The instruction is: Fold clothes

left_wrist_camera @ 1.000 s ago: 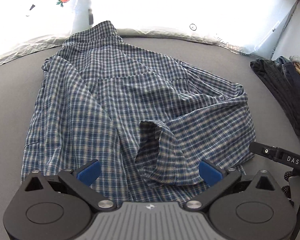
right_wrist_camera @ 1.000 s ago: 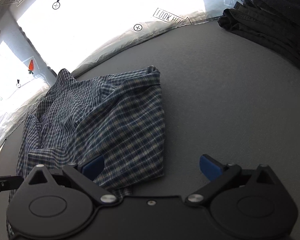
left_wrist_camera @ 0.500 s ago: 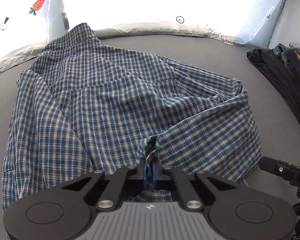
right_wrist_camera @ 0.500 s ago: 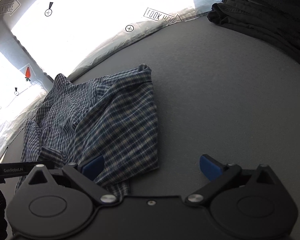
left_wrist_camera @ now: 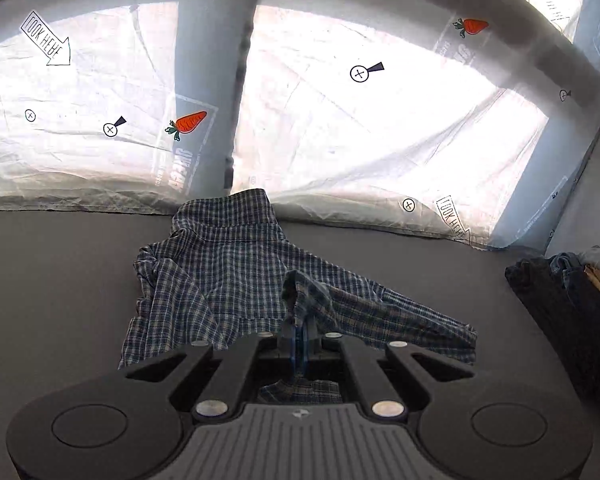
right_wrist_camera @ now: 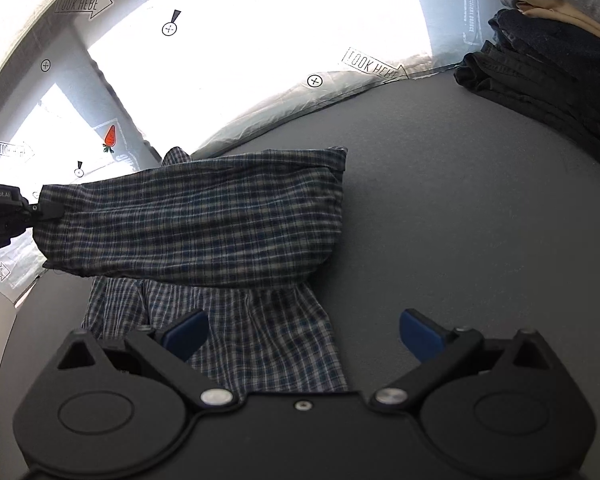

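Shirt: blue-and-white checked cotton shirt (left_wrist_camera: 236, 280) lies on the grey desk (right_wrist_camera: 460, 220), one sleeve lifted.
Left tool (left_wrist_camera: 299, 344): pinching that sleeve.
Right tool (right_wrist_camera: 300, 332): spread, nothing gripped.
Pile: dark folded clothes (right_wrist_camera: 540, 80), probably jeans.

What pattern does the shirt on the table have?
The shirt has a blue-and-white check pattern, clearest in the right wrist view.
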A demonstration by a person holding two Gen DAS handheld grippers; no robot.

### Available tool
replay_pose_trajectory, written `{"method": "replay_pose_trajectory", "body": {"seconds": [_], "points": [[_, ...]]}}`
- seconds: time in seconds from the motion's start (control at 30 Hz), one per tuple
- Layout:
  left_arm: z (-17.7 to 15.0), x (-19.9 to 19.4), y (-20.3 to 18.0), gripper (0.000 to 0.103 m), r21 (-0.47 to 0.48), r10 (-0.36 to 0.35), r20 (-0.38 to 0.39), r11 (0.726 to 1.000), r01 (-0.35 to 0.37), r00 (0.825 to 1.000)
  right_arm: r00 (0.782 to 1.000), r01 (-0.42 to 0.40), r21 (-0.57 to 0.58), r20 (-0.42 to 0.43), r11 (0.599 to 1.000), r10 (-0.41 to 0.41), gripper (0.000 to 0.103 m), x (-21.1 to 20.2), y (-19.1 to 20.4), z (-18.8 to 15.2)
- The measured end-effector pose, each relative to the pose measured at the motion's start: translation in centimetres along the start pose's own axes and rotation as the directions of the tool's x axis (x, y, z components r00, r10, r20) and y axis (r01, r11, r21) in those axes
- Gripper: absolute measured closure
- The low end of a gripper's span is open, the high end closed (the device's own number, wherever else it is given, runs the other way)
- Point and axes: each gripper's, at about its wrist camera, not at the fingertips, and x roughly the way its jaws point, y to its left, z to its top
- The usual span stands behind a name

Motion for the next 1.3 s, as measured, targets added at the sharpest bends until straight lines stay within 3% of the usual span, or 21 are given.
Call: {"method": "replay_pose_trajectory", "body": {"seconds": [0.17, 0.37, 0.7, 1.1, 1.3], "points": [[2.0, -1.7, 3.6, 0.1, 0.015, 0.01, 0.047, 1.0, -0.011, 0.999, 0.998, 0.057, 0.0, 0.029, 0.998, -0.057, 0.0, -1.2, 2.3, -1.5], [3.1, -2.8, 9.4, 0.1, -0.044, 0.022, 0.058, 0.999, -0.019, 0.998, 0.987, 0.151, 0.036, 0.042, 0.988, -0.153, 0.0, -1.6, 4.5, -2.9], [2.4, -2.3, 18.7, 0.1, -0.154, 0.051, 0.031, 0.987, -0.045, 0.998, 0.957, 0.286, 0.025, 0.045, 0.958, -0.287, 0.0, -1.1, 8.6, -4.5], [0.7, -0.2, 25.9, 0.1, -0.127, 0.06, -0.041, 0.99, -0.065, 0.997, 0.921, 0.38, 0.154, 0.033, 0.912, -0.389, 0.0, 1.7, 11.2, -4.5], [0.9, 1.6, 28.6, 0.1, -0.152, 0.064, -0.061, 0.986, -0.073, 0.996, 0.905, 0.417, 0.146, 0.026, 0.897, -0.425, 0.0, 2.4, 12.5, -4.4]]}}
